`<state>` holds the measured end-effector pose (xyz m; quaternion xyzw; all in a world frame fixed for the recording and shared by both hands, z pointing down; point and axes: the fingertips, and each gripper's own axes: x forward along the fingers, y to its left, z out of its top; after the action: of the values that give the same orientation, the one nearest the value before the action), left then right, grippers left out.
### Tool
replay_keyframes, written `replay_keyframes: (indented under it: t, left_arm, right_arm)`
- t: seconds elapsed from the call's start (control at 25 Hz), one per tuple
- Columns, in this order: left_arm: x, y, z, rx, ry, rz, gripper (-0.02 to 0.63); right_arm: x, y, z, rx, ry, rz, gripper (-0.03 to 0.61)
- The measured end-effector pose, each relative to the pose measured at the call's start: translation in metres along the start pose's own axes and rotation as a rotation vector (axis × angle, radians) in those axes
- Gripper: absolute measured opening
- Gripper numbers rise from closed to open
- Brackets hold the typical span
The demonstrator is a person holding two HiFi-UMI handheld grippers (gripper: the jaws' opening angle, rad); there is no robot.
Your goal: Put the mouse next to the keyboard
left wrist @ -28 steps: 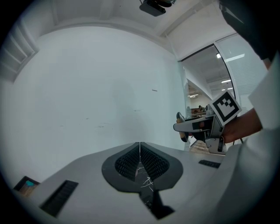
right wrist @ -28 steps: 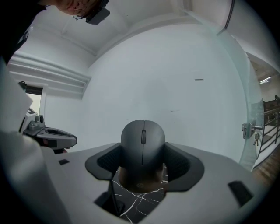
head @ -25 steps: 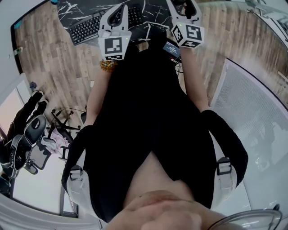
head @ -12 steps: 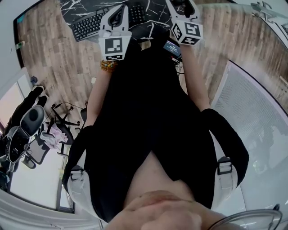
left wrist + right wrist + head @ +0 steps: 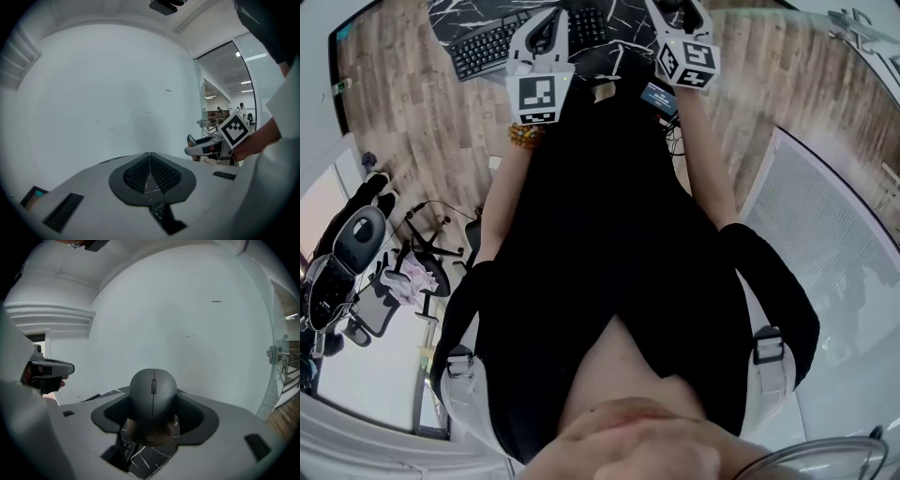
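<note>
The person stands at a black marble tabletop [image 5: 455, 11] and holds both tools out over its near edge. The right gripper [image 5: 153, 414] has the grey computer mouse [image 5: 153, 389] clamped between its jaws. The jaws are open only as wide as the mouse body, and they press on its two sides. The mouse is lifted and does not touch the tabletop. Its wheel end points away from the gripper, so its long axis runs along the jaws. The left gripper [image 5: 150, 172] has its jaws closed together, with nothing between them.

The black keyboard [image 5: 487, 47] lies on the tabletop with its long axis roughly along the near edge, a little slanted. The left gripper hides part of it in the head view. From the right gripper, the keyboard lies to the left. In the right gripper view, some keys show just below and left of the mouse, with bare marble beside them. I think the right gripper is the nearer one for the placing. The mouse should go down on that bare marble, just beside the keyboard's right end.

I see no container here.
</note>
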<state>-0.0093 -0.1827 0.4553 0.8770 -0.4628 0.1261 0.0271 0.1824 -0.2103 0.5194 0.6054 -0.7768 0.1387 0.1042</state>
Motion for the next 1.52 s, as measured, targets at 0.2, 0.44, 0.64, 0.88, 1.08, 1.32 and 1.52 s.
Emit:
replay_keyframes:
  t: [0.2,0.44,0.64,0.88,1.08,1.32,1.52]
  left_arm:
    - [-0.001,-0.001,-0.002,0.002,0.005,-0.002,0.017]
    - [-0.002,0.001,-0.008,-0.006,0.019,0.004,0.017]
    - [-0.004,0.007,-0.012,-0.011,0.028,0.013,0.017]
    - [-0.006,0.009,-0.015,-0.006,0.035,0.019,0.017]
    - [-0.008,0.01,-0.016,-0.004,0.034,0.022,0.017]
    - [-0.011,0.012,-0.02,-0.004,0.044,0.026,0.017]
    - [-0.012,0.013,-0.024,-0.009,0.054,0.03,0.017]
  right_arm:
    - [0.005,0.001,-0.012,0.001,0.032,0.008,0.288]
    - [0.013,0.002,-0.03,-0.003,0.074,0.027,0.288]
    - [0.022,0.001,-0.05,0.027,0.123,0.027,0.288]
    - [0.029,0.001,-0.066,0.029,0.155,0.035,0.288]
    - [0.032,-0.004,-0.084,0.017,0.19,0.025,0.288]
    - [0.034,-0.012,-0.112,0.026,0.251,0.01,0.288]
    - [0.04,-0.013,-0.125,0.042,0.279,0.012,0.288]
